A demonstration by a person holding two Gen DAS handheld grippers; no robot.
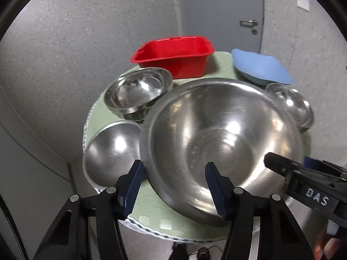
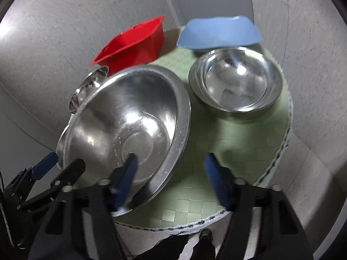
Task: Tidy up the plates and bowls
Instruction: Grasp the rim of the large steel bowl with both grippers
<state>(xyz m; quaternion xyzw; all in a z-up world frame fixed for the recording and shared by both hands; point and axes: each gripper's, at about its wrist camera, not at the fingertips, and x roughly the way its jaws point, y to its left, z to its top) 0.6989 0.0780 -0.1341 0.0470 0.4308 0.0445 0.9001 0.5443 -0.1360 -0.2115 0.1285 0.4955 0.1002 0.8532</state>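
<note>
Large steel mixing bowl (image 1: 221,143) tilted at table's (image 2: 238,151) near edge; left gripper (image 1: 174,186) and right gripper (image 2: 171,177) open, straddling its rim for lifting.

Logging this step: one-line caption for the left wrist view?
Open left gripper straddling the large steel bowl rim on the green mat.

Four steel bowls (image 1: 221,143), one red tub (image 1: 173,54), one blue dish (image 1: 260,67).

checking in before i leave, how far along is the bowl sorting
Early. Both tools, left and right, are open around the rim of the large steel bowl, neither closed on it. Three smaller steel bowls sit separately. The red tub looks empty.
</note>
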